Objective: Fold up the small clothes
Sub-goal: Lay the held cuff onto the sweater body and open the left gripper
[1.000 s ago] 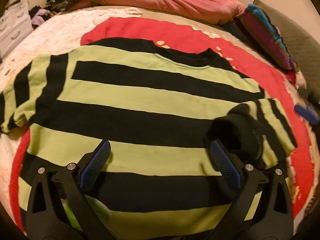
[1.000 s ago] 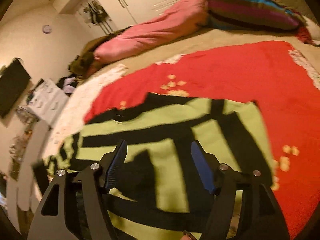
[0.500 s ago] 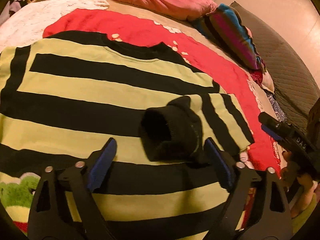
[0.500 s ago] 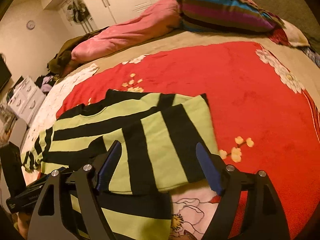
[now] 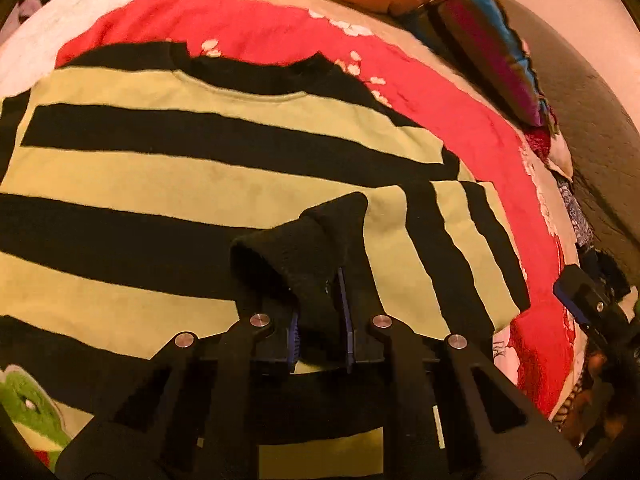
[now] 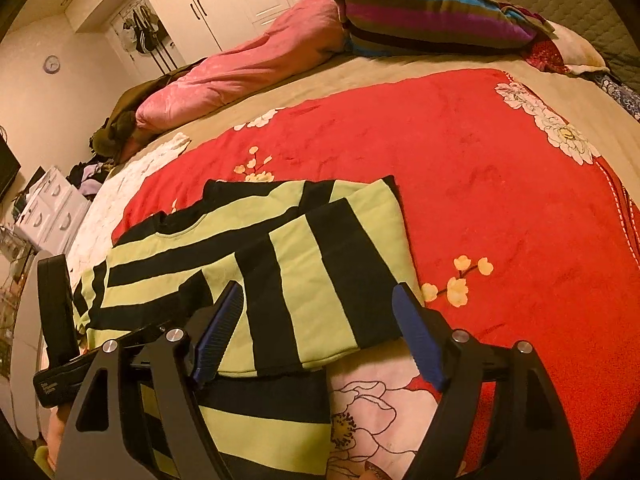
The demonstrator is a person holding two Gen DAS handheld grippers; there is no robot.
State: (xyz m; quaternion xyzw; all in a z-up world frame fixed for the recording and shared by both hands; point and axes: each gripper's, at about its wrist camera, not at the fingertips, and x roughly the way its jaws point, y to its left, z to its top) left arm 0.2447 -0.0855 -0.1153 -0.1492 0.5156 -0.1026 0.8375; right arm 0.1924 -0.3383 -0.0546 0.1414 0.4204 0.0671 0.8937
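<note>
Bed: red flowered plush blanket [image 6: 480, 168] spread wide, with a pink quilt [image 6: 240, 68] and a striped folded blanket [image 6: 420, 12] at the far end.
Garment: lime-green and black striped knit sweater [image 5: 180, 176] lies flat on the red blanket, neckline away from the grippers.
Sleeve: right-hand sleeve [image 6: 320, 264] is folded in across the body, its long axis running crosswise towards the chest.
Left gripper [image 5: 320, 320]: jaws have just been closing and now pinch the black ribbed cuff [image 5: 304, 248].
Right gripper [image 6: 320, 332]: jaws wide, nothing held, hovering over the folded sleeve's outer edge.
Nearer hand: the left, already on the cuff, so I judge it leads the next fold.
</note>
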